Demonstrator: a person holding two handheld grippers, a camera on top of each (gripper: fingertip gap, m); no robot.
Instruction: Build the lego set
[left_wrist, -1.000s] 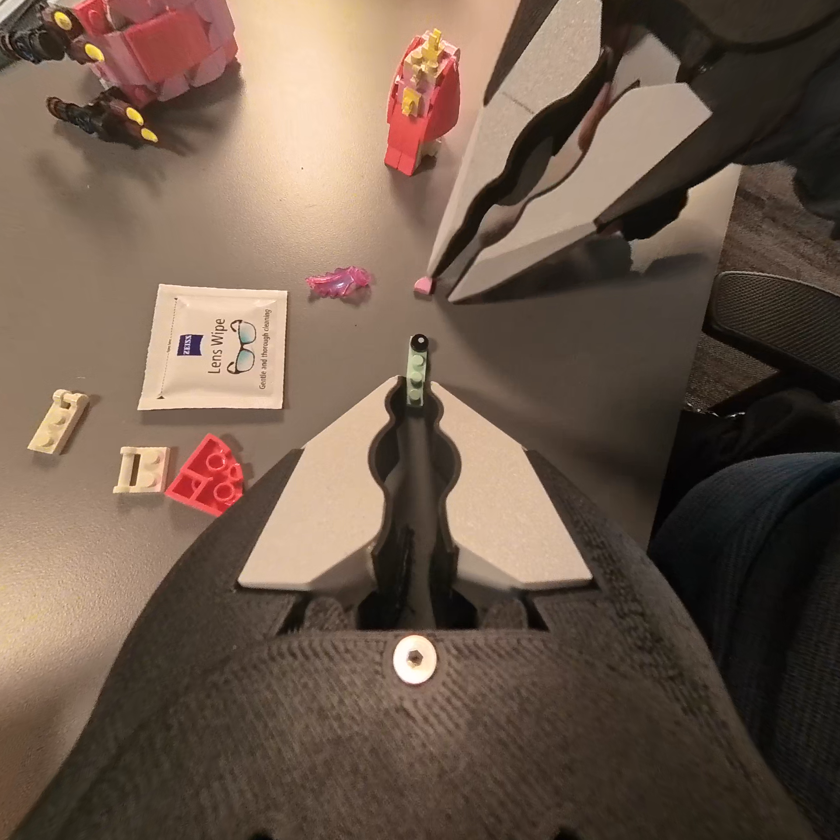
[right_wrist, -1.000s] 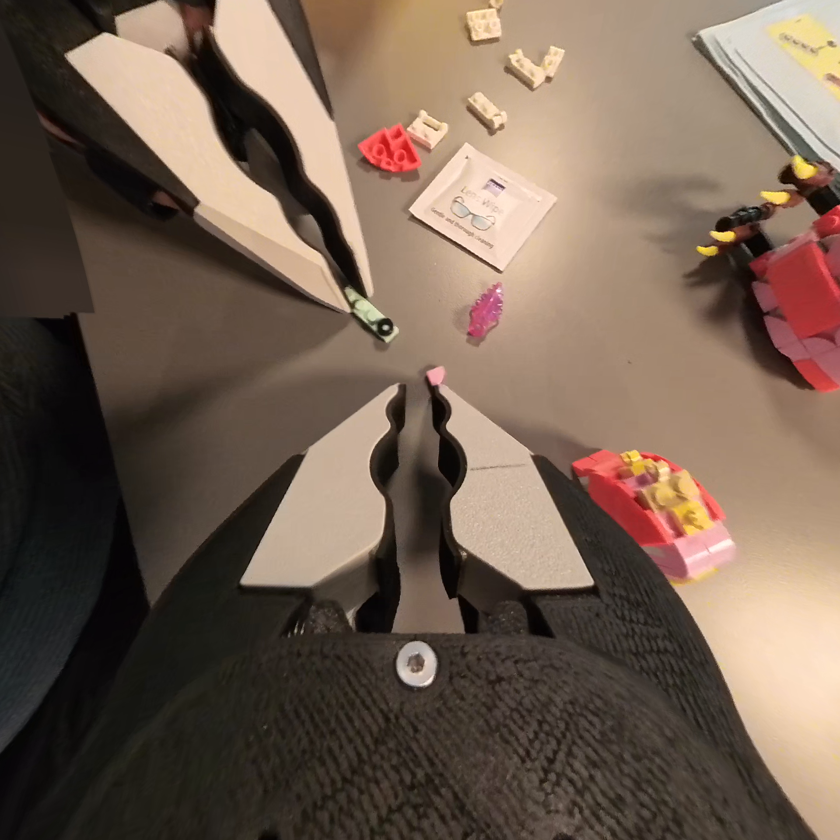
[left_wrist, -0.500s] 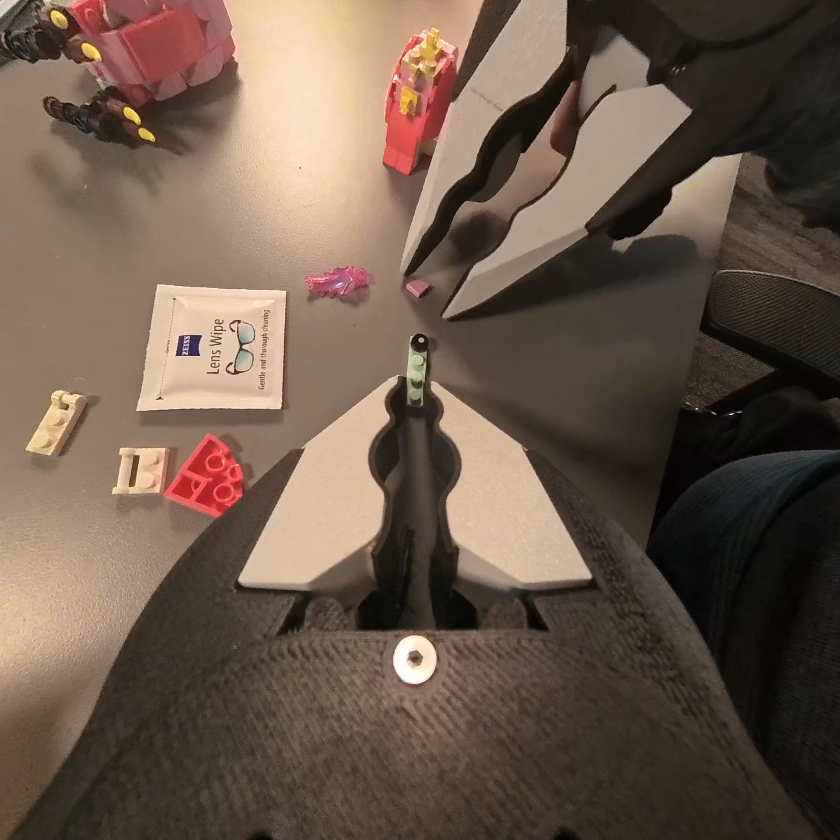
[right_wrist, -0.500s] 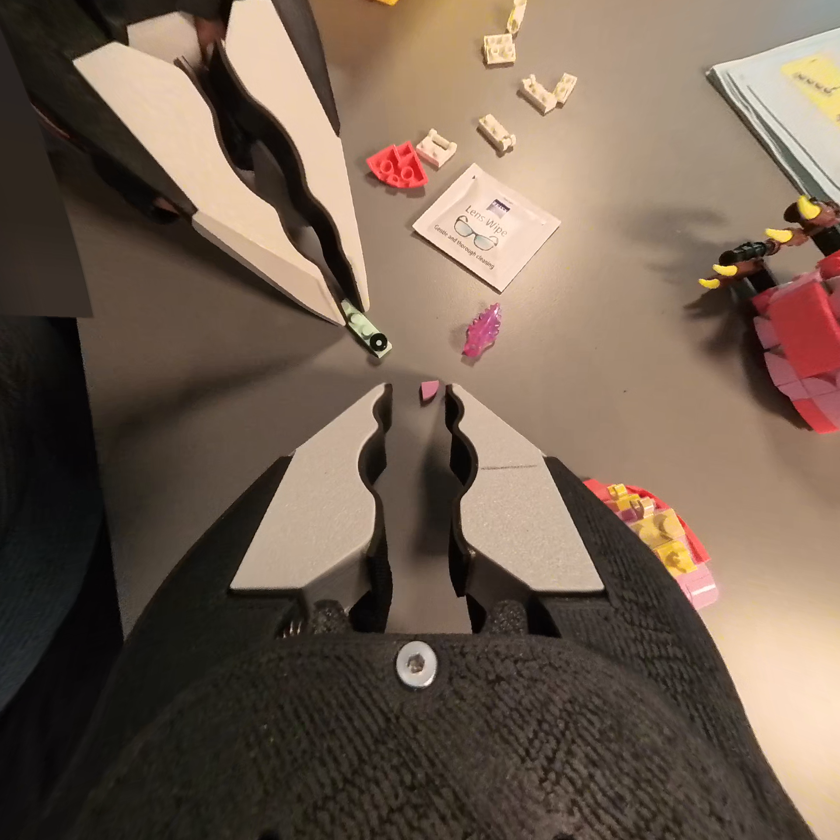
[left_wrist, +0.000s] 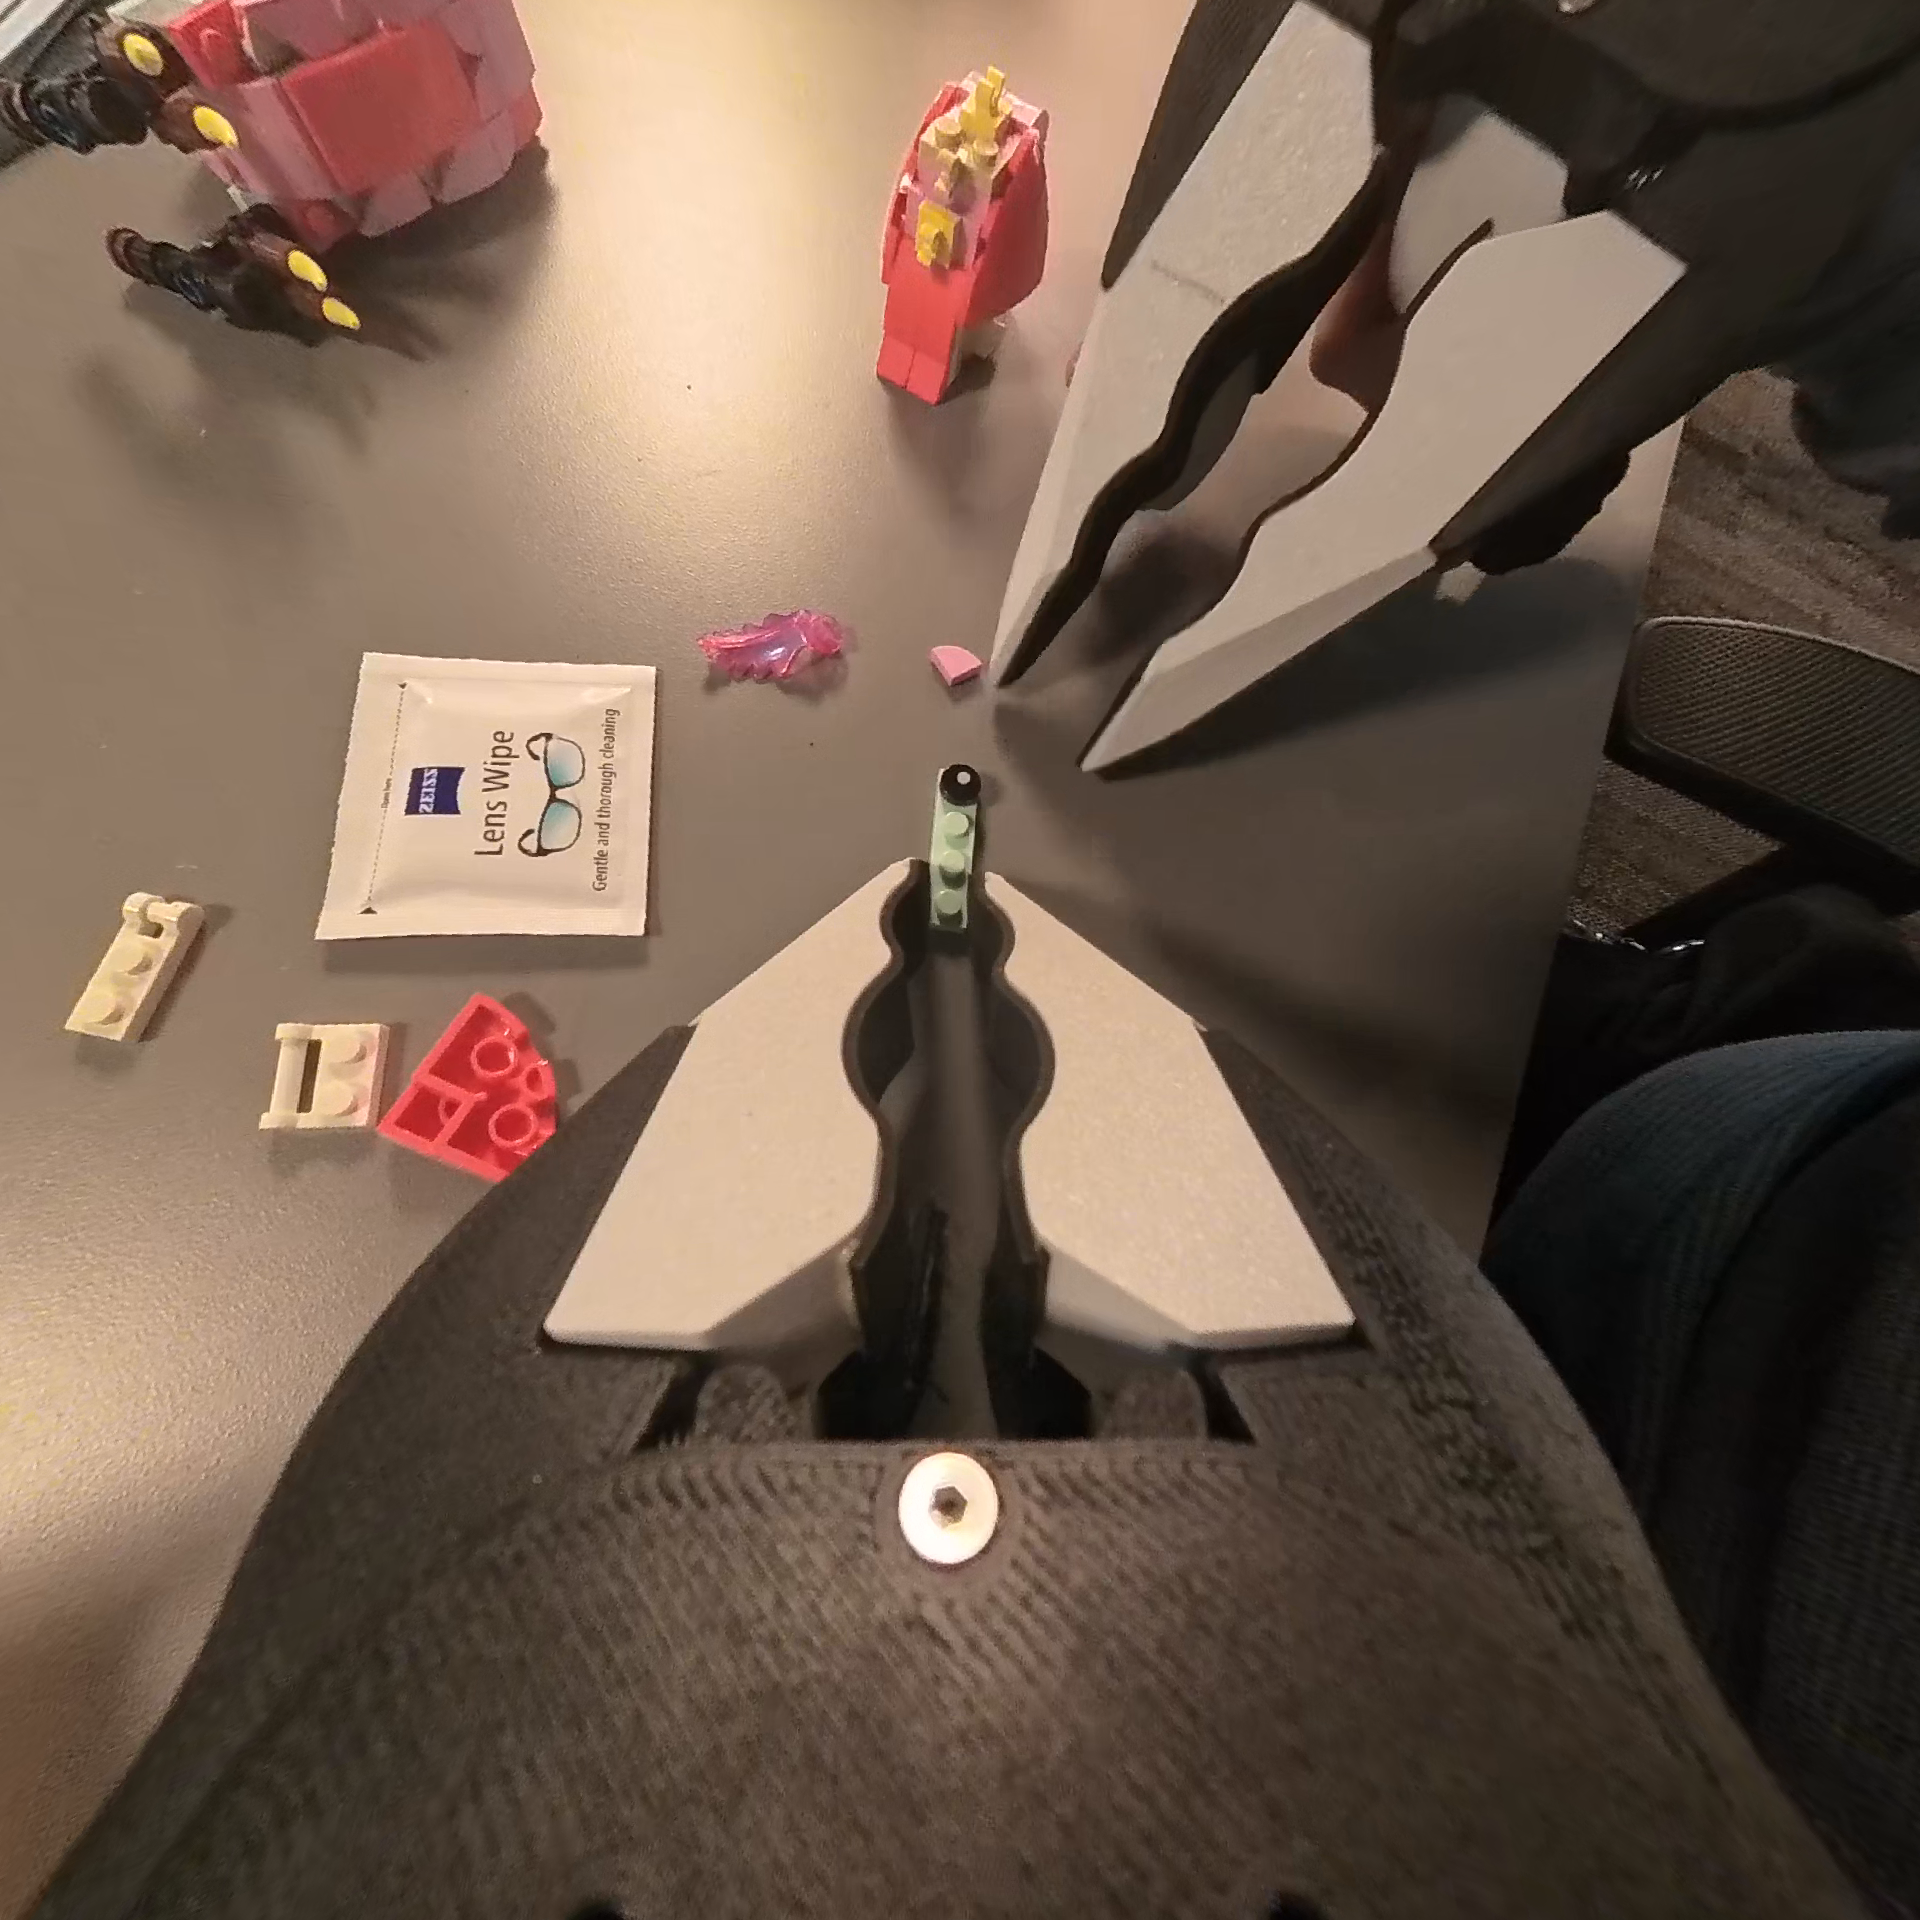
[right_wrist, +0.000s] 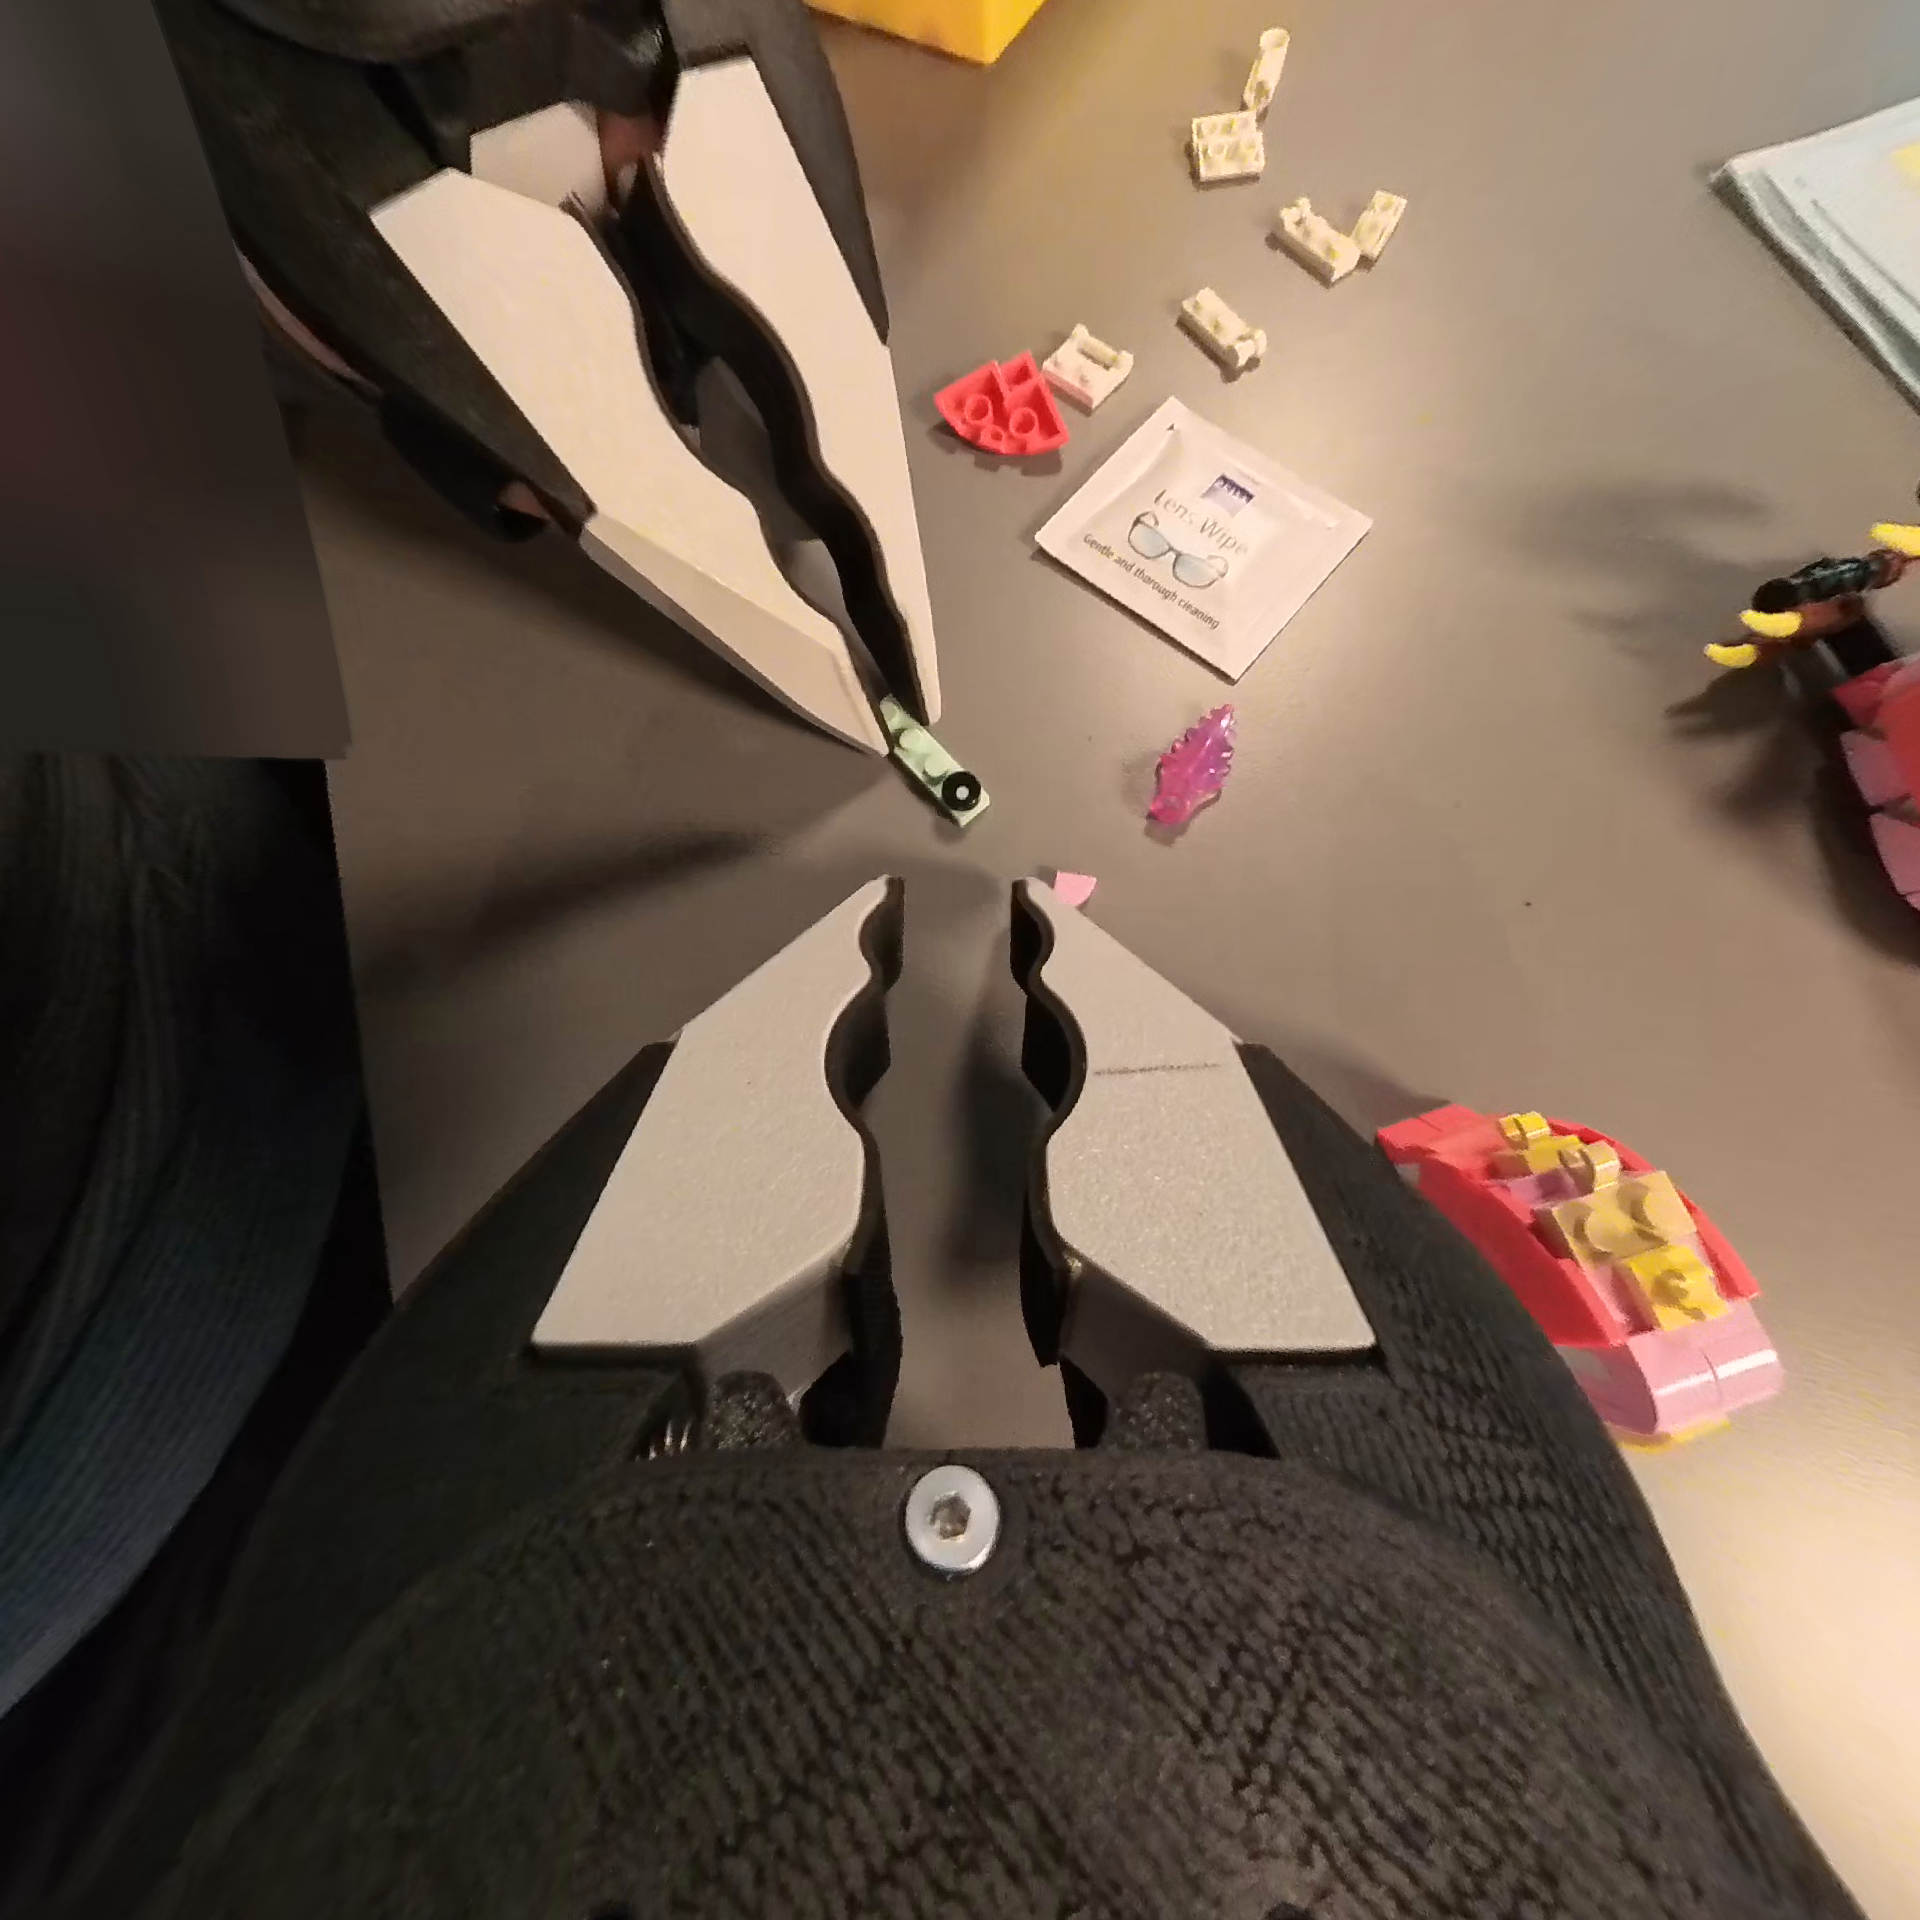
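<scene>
My left gripper (left_wrist: 951, 883) is shut on a narrow light green plate (left_wrist: 953, 847) with a black round stud at its far end. The plate sticks out past the fingertips, low over the grey table (left_wrist: 520, 468). The right wrist view shows the same grasp (right_wrist: 932, 767). My right gripper (right_wrist: 956, 888) is open with nothing between its fingers. A small pink piece (right_wrist: 1075, 886) lies on the table just outside its right fingertip (right_wrist: 1029, 904). In the left wrist view the right gripper (left_wrist: 1044, 722) hangs over the table with the pink piece (left_wrist: 956, 665) beside its nearer tip.
A white wipe packet (left_wrist: 488, 795), a translucent pink leaf piece (left_wrist: 774, 649), a red wedge plate (left_wrist: 473, 1101) and cream pieces (left_wrist: 327, 1075) lie to the left. A red and pink brick figure (left_wrist: 961, 229) and a larger model (left_wrist: 364, 114) stand farther off. The table edge and a chair (left_wrist: 1766, 727) are at the right. Both grippers' tips are close together, under 4 cm apart. My right tips are roughly 4 cm from the translucent pink leaf piece (left_wrist: 774, 649). It turns up in the right wrist view (right_wrist: 1184, 762) as well.
My right gripper opened from nearly shut at the pink piece and shifted; the piece now lies on the table outside its fingertip. My left gripper kept still with the green plate.
</scene>
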